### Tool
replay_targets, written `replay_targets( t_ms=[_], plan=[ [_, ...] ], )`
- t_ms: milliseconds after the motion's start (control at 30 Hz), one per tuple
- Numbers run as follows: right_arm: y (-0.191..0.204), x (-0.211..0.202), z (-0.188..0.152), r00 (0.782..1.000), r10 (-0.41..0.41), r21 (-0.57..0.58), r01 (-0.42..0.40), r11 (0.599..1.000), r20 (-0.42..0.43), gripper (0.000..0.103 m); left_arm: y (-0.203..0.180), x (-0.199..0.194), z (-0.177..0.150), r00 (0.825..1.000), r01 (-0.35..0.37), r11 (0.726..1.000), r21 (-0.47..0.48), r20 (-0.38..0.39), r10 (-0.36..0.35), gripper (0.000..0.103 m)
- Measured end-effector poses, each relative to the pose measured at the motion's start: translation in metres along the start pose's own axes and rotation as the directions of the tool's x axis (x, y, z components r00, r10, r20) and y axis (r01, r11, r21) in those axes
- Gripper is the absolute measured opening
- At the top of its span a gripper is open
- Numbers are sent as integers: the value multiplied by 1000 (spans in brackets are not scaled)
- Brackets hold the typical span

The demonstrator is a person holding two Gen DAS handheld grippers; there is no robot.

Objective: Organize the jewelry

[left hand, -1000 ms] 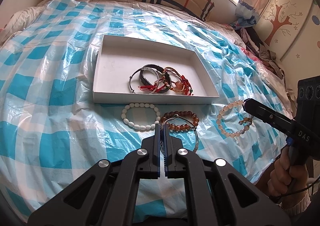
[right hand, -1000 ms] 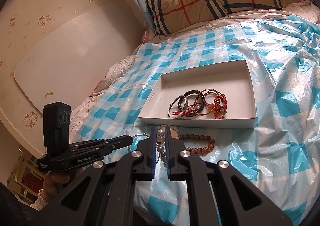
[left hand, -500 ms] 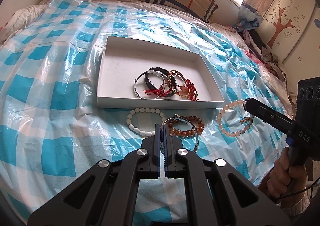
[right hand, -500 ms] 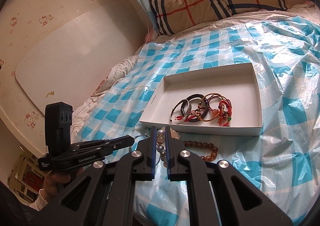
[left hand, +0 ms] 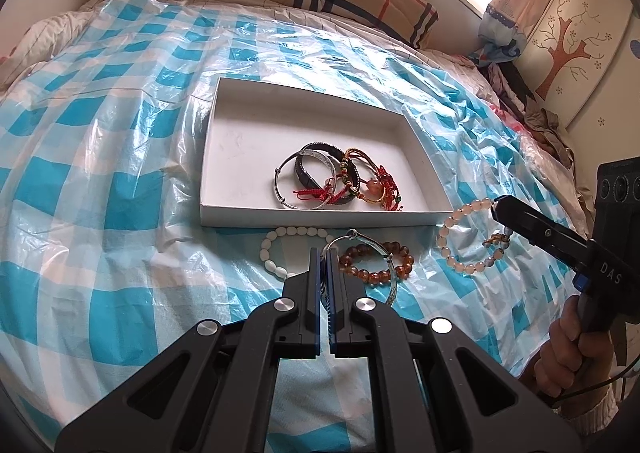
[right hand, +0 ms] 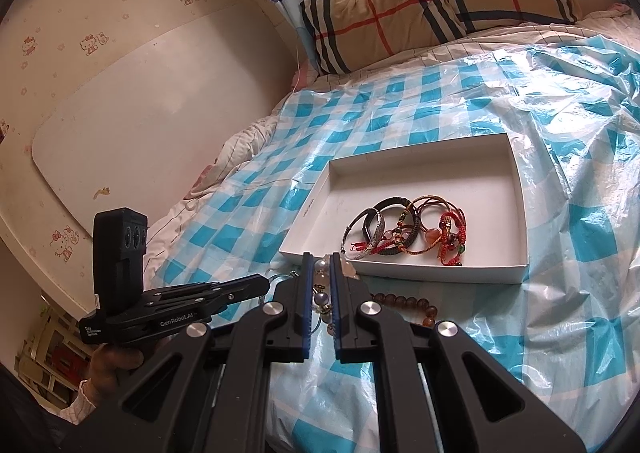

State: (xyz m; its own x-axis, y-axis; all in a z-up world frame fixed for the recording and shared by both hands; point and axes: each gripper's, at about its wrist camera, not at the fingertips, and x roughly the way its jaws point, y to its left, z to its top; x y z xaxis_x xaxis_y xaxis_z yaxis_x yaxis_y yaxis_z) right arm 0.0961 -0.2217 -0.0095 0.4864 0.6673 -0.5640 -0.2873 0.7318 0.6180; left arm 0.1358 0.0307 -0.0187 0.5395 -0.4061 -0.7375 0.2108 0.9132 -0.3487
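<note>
We judge that the step in hand is lifting two loose pieces at once to carry them into the box [left hand: 320,219], where a heap of bangles and cords [left hand: 336,181] already lies toward its near right side. Just in front of the box's near wall, furthest left, a white bracelet [left hand: 272,253] lies untouched on the plastic sheet [left hand: 120,173]. Next to it the left gripper [left hand: 325,265] is closed tight, and a thin silver bangle [left hand: 352,233] appears to be pinched between its pads. The bangle's loop arches over an amber bracelet [left hand: 370,276] that lies flat beneath it. Off the box's near right corner, the right gripper [left hand: 498,209] is nearly closed on a pink bracelet [left hand: 442,241]. The next move, as we read it, calls for raising both pieces clear of the near wall and letting go over bare floor, with care that the bangle does not drag the amber beads along. The left view shows the white bracelet and the whole pink loop, yet only the side of the right gripper's tip. The right view shows beads clamped between that gripper's pads and the left gripper side-on, with a silver arc at its tip. There the white bracelet is hidden.
</note>
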Motion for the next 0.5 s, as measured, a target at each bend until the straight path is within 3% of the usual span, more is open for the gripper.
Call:
replay_targets(
  t_ms=[500],
  plan=[
    [-11, 26, 23, 999, 11, -6, -11, 1000, 30, 9, -3, 20, 34, 1000, -13, 1000, 29, 21, 13, 2]
  ],
)
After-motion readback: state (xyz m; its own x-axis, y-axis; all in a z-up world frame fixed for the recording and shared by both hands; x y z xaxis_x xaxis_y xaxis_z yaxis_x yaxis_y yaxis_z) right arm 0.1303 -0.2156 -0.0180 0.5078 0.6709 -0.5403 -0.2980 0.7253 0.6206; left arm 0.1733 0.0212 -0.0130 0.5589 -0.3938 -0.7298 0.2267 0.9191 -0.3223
